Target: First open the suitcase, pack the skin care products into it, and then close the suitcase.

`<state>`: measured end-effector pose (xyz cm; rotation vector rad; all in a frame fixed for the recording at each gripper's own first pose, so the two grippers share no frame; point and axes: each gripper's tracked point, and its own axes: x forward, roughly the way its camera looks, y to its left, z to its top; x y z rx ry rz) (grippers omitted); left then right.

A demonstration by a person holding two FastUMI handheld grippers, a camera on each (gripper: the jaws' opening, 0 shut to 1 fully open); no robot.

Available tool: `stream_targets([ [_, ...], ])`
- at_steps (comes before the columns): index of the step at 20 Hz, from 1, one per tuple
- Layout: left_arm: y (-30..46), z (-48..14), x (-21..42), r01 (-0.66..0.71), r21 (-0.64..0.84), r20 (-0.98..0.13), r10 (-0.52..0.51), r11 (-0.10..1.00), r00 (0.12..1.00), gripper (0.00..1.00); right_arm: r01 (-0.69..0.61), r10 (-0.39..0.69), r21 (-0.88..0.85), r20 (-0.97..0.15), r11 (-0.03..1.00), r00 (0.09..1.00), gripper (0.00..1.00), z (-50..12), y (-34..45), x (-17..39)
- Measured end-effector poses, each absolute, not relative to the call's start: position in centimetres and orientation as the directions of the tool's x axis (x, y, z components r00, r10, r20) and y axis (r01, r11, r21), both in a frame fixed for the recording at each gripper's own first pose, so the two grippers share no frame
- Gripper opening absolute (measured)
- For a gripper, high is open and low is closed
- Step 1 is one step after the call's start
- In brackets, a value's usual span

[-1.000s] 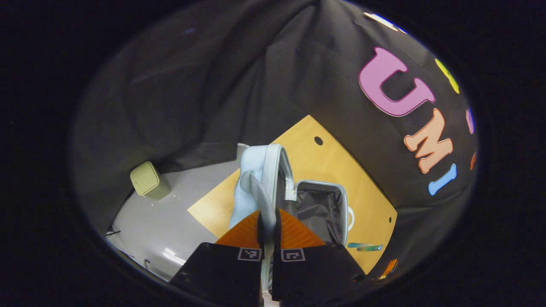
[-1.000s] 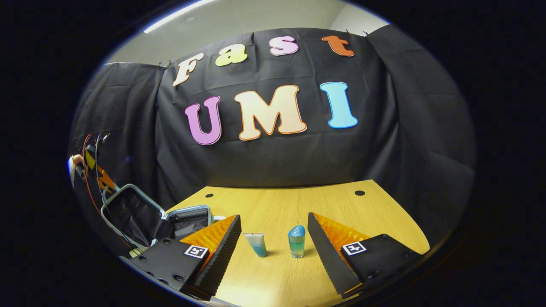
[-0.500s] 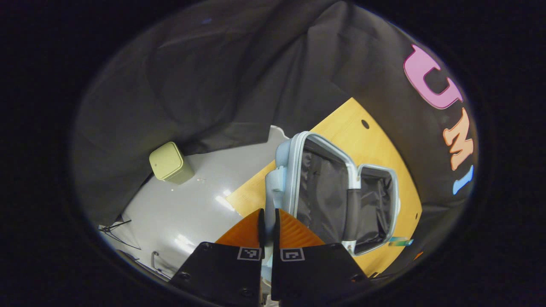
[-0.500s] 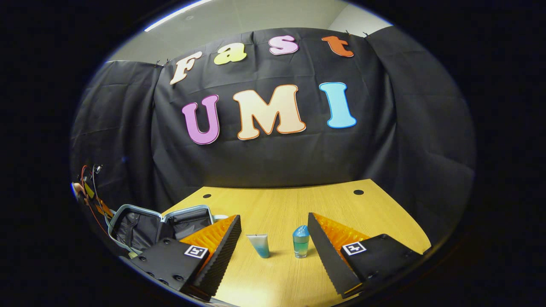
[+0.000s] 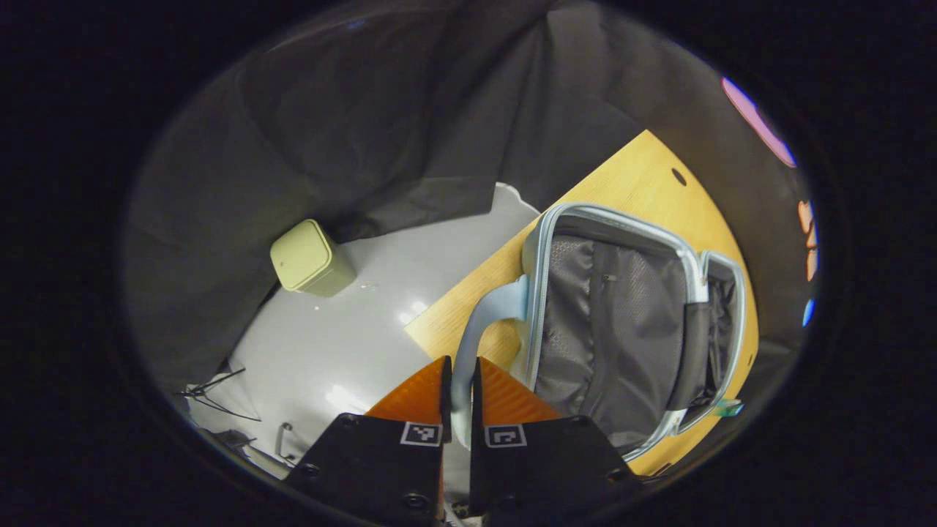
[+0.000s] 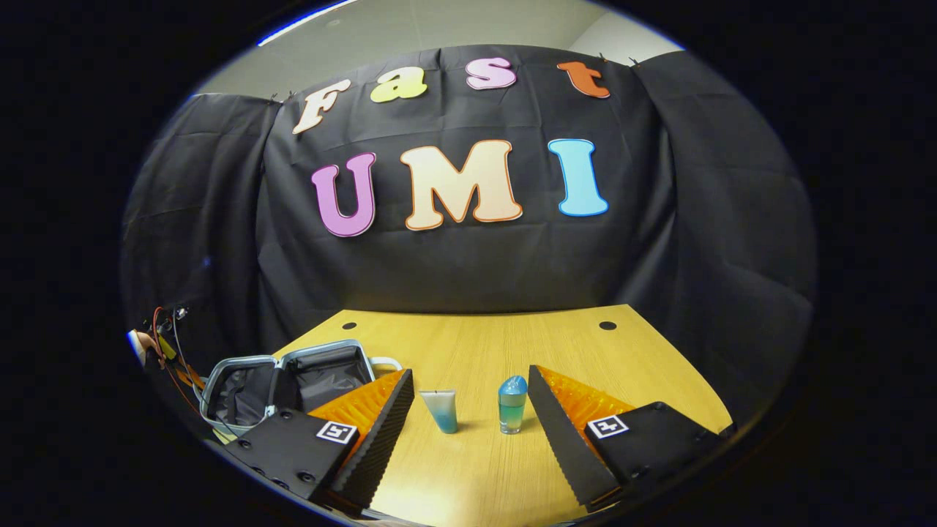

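- Left tongs [image 5: 458,384] clamp the suitcase [image 5: 622,322] handle [image 5: 479,329]; the case lies open at the surface [image 6: 512,344] edge.
- Right tongs [image 6: 468,410] gape near the tube [image 6: 441,410] and bottle [image 6: 512,404].
- Risk: tugging the handle could slide it off.

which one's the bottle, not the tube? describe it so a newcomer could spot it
In the right gripper view, start at the wooden table before the black cloth wall. Two small items stand between the right gripper's open fingers, right of the open suitcase. The bottle is the right one: clear with a rounded blue cap, while the tube is flat-topped, tapering downward.
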<state>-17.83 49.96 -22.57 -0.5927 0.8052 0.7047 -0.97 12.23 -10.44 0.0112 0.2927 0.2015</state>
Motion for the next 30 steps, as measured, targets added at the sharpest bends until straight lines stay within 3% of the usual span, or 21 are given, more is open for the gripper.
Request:
stream_targets([
  [2,49.8,-22.2,-17.9,-0.746,-0.190,-0.798,0.342,0.639,0.496,0.12,-0.194,0.200,0.050,-0.293,0.980,0.935,0.95,-10.7,12.1,-1.0],
  [3,49.7,-21.8,-18.1,-0.744,-0.172,-0.793,0.357,0.646,0.493,0.11,-0.194,0.201,0.052,-0.296,0.980,0.934,0.94,-10.9,12.1,-1.0],
  [8,48.4,-17.8,-20.2,-0.735,0.036,-0.740,0.512,0.678,0.436,0.98,-0.207,0.216,0.062,-0.312,0.976,0.925,0.98,-11.9,11.3,-0.6],
  [14,37.8,-12.6,-16.0,-0.569,0.156,-0.638,0.522,0.808,0.566,0.96,-0.239,0.248,0.068,-0.355,0.969,0.901,0.98,-13.6,9.8,0.1],
  [18,25.5,-13.5,-11.1,-0.432,0.075,-0.645,0.374,0.899,0.666,0.96,-0.267,0.282,0.092,-0.395,0.959,0.874,0.98,-14.6,8.5,0.2],
  [25,7.9,-18.1,-4.4,-0.239,-0.002,-0.700,0.169,0.971,0.694,0.96,-0.283,0.302,0.112,-0.465,0.952,0.832,0.98,-17.1,4.9,2.0],
  [30,1.7,-20.8,0.1,-0.134,0.040,-0.682,0.125,0.990,0.721,0.96,-0.309,0.328,0.124,-0.507,0.943,0.798,0.94,-20.3,2.8,3.2],
])
